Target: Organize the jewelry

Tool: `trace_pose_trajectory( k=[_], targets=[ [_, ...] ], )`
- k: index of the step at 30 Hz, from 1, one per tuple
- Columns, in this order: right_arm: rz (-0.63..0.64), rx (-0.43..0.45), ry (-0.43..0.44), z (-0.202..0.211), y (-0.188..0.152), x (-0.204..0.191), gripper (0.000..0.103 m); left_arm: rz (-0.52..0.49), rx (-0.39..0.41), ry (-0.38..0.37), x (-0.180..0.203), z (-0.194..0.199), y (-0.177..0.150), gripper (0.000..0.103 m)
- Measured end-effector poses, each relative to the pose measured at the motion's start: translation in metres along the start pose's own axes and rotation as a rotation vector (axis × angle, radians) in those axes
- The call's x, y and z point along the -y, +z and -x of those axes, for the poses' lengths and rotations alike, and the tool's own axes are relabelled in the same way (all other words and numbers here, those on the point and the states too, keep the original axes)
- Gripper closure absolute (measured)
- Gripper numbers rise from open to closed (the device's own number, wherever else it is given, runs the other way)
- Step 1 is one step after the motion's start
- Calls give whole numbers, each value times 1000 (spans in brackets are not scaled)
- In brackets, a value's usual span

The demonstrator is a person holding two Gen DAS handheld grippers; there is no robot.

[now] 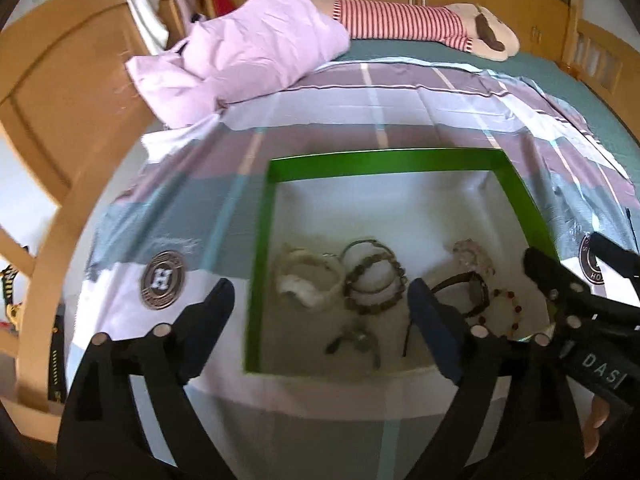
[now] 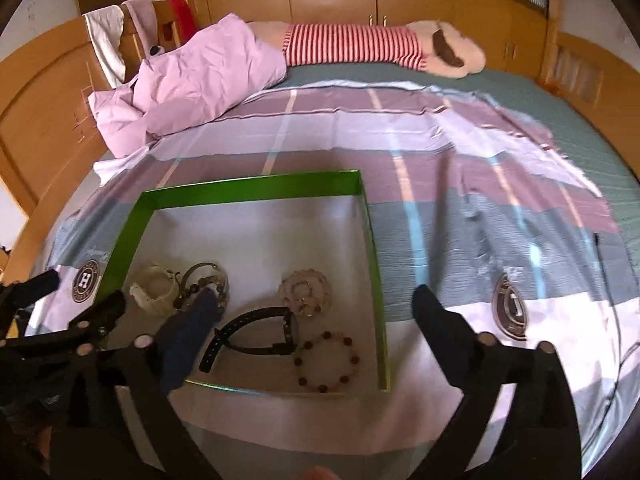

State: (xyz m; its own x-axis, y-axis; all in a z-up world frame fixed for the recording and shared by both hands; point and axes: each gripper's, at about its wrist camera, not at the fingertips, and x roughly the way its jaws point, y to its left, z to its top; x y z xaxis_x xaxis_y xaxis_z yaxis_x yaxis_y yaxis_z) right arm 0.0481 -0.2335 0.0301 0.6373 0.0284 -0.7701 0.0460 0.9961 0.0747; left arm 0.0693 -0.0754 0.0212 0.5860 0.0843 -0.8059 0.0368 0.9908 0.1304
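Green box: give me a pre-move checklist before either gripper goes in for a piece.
1. Left gripper open and empty: ok.
2. Right gripper open and empty: ok.
3. Green box sits flat on the bedsheet, top uncovered: ok.
4. Red bead bracelet lies apart from the black watch: cannot tell; they look close to touching.
5. Dark bead bracelet free of the thin bangles: not ok, they overlap.
6. White bracelet clear of neighbours: not ok, it lies against the bangles.
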Motion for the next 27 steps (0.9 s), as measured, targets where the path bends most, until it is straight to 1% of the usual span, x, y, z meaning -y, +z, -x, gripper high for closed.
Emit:
trace_pose_trajectory(
  k=[3,5,7,10,16,22,27],
  targets=[
    [23,15,-21,6,-4,-5,4,-1,2,35,-8,7,-1,7],
    [52,11,-30,6,-9,-10,4,-2,-9,50,-11,10,0,7],
    [59,18,-44,7,-11,-13,4,-2,-8,49,-14,12,0,6],
    [63,24,-52,6,-11,-17,4,-4,-15,71,-15,11,0,6],
    [43,26,-46,4,-9,-17,4,13,-39,59,-19,8,1,6],
    [62,12,-56,2,-11,-19,4,6,-59,65,-17,4,-1,6],
    [66,13,-62,3,-12,-20,4,13,-74,50,-17,1,-2,6]
  ],
)
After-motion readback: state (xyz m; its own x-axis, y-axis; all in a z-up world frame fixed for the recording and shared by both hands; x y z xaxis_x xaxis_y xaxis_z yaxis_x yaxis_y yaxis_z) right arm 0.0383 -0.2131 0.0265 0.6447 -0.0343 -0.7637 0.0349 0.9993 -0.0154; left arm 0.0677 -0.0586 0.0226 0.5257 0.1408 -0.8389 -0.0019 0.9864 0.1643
